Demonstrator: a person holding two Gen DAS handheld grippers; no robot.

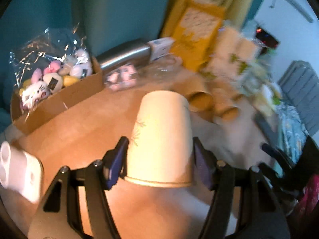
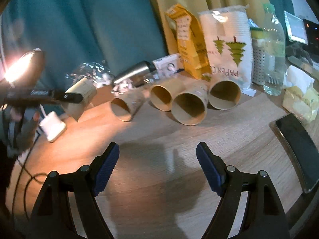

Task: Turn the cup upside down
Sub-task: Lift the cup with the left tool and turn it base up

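Two blue pads of the left gripper press on either side of a pale paper cup, which appears in the left wrist view with its closed base pointing away and its rim nearest the camera, held over the wooden table. Blur across the background suggests the hand is turning, so the flip itself looks to be in hand; next the cup wants lowering rim-down onto the bare wood and then releasing. A cardboard box of soft toys sits to the left, well apart. In the right wrist view the right gripper hovers low over the table with its jaws spread wide and nothing between them, aimed toward four brown cups lying on their sides, with a phone at the right.
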